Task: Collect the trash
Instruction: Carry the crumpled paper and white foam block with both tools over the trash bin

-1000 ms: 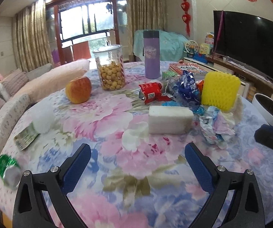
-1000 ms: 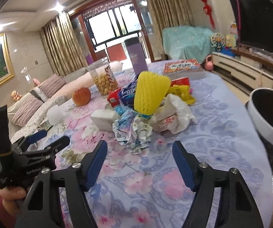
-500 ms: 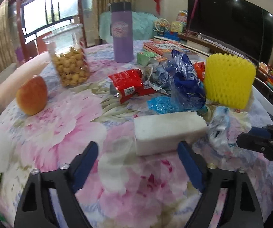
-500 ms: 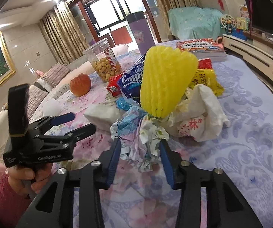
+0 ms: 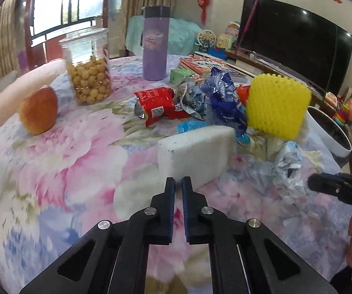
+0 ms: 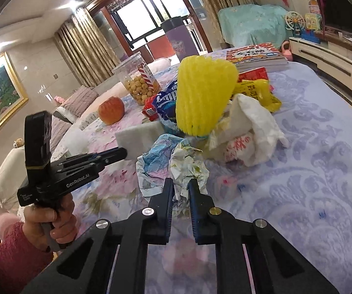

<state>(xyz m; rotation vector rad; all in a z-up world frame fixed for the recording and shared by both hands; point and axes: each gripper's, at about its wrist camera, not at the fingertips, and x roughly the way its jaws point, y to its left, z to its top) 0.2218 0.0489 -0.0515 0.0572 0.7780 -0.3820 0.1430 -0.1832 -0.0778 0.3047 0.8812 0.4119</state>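
My left camera looks along my fingers, tilted down, close over the table (image 5: 53,161), facing the TV (image 5: 296,46) wall. My right camera sits further right, also tilted down and close, facing the window (image 6: 149,19) and sofa. Both views share the yellow net (image 5: 276,105), white block (image 5: 195,154), crumpled paper (image 6: 173,161), jar (image 5: 87,73) and apple (image 5: 38,112).

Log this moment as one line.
left tongs: shut, near white foam block | right tongs: closing on crumpled paper
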